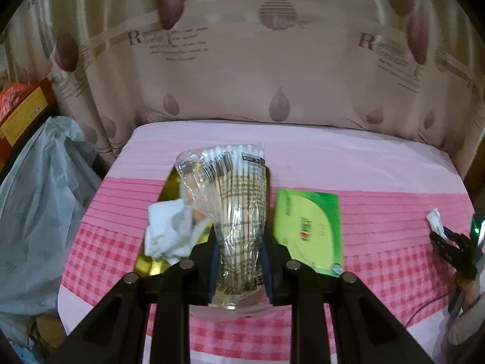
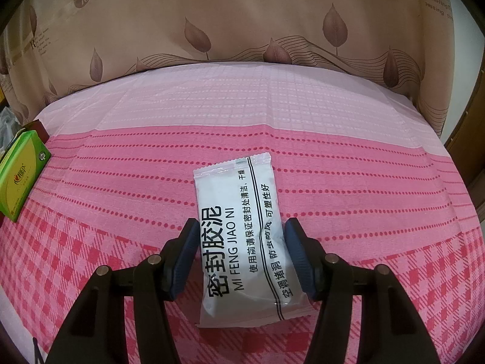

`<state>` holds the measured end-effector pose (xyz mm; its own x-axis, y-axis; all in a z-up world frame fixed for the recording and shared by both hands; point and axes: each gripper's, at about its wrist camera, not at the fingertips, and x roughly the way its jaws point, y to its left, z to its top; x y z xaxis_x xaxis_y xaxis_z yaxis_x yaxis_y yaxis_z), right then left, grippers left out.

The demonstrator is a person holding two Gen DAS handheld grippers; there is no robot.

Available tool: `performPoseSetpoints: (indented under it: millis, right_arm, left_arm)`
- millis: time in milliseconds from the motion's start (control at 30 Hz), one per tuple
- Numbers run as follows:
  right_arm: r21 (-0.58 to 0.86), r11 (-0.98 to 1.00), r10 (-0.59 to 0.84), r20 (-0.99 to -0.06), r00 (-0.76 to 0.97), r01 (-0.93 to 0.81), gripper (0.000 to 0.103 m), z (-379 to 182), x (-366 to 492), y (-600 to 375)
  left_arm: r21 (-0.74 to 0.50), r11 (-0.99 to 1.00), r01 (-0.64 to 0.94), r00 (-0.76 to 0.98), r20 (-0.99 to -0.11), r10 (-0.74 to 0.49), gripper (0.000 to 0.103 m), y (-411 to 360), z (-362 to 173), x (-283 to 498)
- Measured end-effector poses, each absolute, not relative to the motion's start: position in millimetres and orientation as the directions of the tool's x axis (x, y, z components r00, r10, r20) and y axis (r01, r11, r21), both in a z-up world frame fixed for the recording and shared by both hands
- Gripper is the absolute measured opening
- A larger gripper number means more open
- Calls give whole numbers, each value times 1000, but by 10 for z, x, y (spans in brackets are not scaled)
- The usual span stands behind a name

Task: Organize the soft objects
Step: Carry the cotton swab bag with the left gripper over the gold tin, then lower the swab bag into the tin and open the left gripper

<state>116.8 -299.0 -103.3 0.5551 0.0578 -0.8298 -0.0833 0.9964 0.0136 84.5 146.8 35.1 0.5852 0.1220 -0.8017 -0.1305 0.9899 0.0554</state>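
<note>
In the left wrist view, a clear bag of cotton swabs [image 1: 233,182] stands between the fingers of my left gripper [image 1: 239,239], which is shut on its lower half above the table. Behind and to its left, a crumpled white cloth [image 1: 165,230] lies in a gold tray [image 1: 169,188]. A green tissue pack [image 1: 309,227] lies flat to the right. In the right wrist view, my right gripper [image 2: 241,227] is shut on the sides of a white sealed packet [image 2: 230,188] with black print, over the pink cloth.
A pink checked and striped tablecloth [image 2: 363,182] covers the table. A leaf-print curtain [image 1: 242,75] hangs close behind it. A grey plastic bag [image 1: 39,206] and a yellow-labelled box [image 1: 24,112] stand off the left edge. The green tissue pack [image 2: 18,179] sits at the table's left.
</note>
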Motion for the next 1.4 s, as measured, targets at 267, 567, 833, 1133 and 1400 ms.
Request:
performPoseSetpoints:
  millis: [267, 567, 833, 1133, 1400]
  right_arm:
    - [13, 996, 57, -830, 555, -83, 56, -1030, 1169, -2990]
    - [13, 996, 57, -830, 555, -83, 56, -1028, 1169, -2990]
    - [13, 997, 56, -830, 554, -82, 56, -1030, 1169, -2988]
    - [13, 997, 57, -831, 554, -82, 56, -1029, 1170, -2994]
    - [12, 997, 56, -831, 553, -82, 56, -1029, 1171, -2991]
  left_arm:
    - [31, 986, -167, 552, -825, 119, 24, 1809, 166, 1060]
    - [42, 989, -141, 504, -857, 108, 24, 1842, -164, 1469]
    - [62, 990, -129, 455, -883, 115, 24, 1879, -458, 1674]
    - [65, 990, -129, 434, -893, 115, 31, 1932, -599, 1732]
    - [142, 984, -109, 466, -867, 177, 47, 1817, -503, 1621]
